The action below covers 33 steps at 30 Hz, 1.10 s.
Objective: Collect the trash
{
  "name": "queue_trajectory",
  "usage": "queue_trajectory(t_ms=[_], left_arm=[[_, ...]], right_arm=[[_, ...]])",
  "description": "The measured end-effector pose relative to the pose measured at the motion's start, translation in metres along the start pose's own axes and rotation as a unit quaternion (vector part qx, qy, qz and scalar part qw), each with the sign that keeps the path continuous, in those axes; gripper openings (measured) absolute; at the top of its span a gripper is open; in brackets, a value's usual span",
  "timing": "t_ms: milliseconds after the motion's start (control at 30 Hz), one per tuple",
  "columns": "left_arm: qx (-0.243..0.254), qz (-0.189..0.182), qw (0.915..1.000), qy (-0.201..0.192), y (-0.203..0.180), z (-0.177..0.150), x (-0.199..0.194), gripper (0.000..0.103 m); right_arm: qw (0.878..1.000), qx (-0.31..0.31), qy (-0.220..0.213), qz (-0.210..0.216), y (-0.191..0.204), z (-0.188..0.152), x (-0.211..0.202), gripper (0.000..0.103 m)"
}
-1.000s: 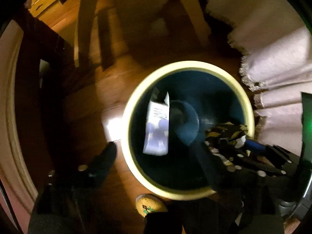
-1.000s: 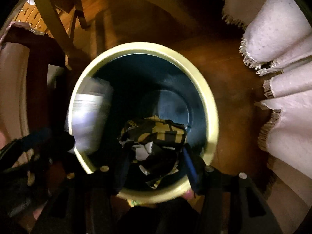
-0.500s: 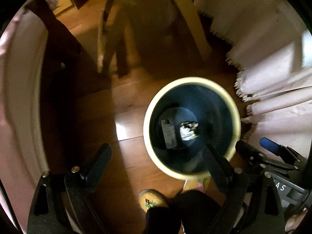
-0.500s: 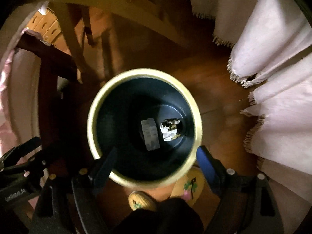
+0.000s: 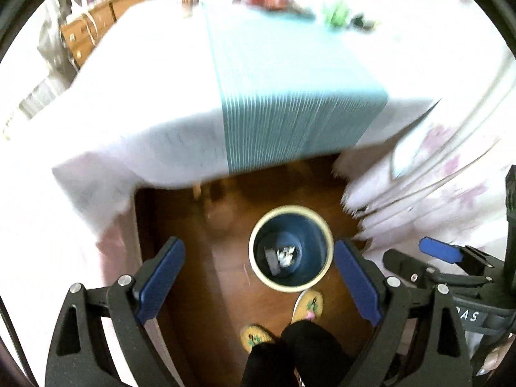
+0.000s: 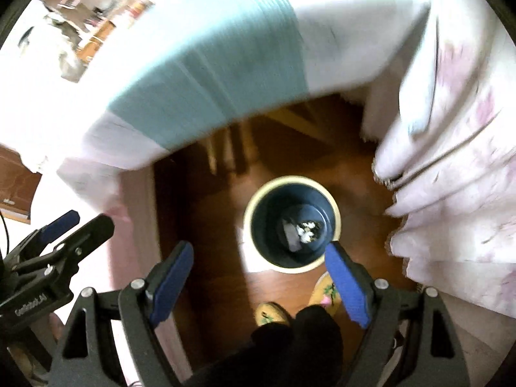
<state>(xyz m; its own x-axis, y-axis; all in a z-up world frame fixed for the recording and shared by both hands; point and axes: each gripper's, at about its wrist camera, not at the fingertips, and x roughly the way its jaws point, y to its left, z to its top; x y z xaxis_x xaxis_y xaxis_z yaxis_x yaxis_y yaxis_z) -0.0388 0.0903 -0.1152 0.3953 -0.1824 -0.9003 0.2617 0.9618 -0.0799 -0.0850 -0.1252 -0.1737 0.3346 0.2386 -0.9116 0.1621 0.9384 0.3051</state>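
— Both tools are high up now, aren't they?

— Yes. The left gripper point(image 5: 258, 285) and the right gripper point(image 6: 258, 285) have both risen well clear of the bin point(image 5: 291, 248). Their jaws hang spread wide with nothing between them; the right ones have just been opening. A second ago each was down at the rim with its scrap.

— And the trash?

— Lying at the bottom of the bin: a grey carton point(image 5: 271, 259) beside a crumpled wrapper point(image 5: 286, 254). That load looks done.

— Anything more to fetch?

— Only the left view shows the far edge of the table point(image 5: 154, 74), where blurred coloured bits point(image 5: 342, 16) sit. The right view shows just its cloth.
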Motion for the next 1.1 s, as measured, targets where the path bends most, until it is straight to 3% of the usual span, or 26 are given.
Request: queue_trajectory(t_ms=[233, 467, 600, 767, 1100], left_arm=[[0.008, 0.002, 0.9953, -0.096, 0.021, 0.037, -0.116, 0.093], [-0.008, 0.004, 0.9871, -0.160, 0.042, 0.075, -0.175, 0.093], [-0.012, 0.024, 0.9829, -0.182, 0.048, 0.100, -0.192, 0.093], [-0.023, 0.020, 0.9808, -0.192, 0.049, 0.124, -0.198, 0.093], [-0.017, 0.002, 0.9875, -0.156, 0.013, 0.196, -0.158, 0.093]], right_arm=[[0.994, -0.067, -0.088, 0.012, 0.061, 0.013, -0.110, 0.084], [0.982, -0.121, -0.144, -0.009, 0.103, 0.038, -0.173, 0.084], [0.977, -0.128, -0.173, -0.006, 0.112, 0.057, -0.191, 0.084], [0.970, -0.130, -0.206, -0.013, 0.115, 0.087, -0.199, 0.084], [0.967, -0.107, -0.231, -0.015, 0.079, 0.169, -0.206, 0.084]])
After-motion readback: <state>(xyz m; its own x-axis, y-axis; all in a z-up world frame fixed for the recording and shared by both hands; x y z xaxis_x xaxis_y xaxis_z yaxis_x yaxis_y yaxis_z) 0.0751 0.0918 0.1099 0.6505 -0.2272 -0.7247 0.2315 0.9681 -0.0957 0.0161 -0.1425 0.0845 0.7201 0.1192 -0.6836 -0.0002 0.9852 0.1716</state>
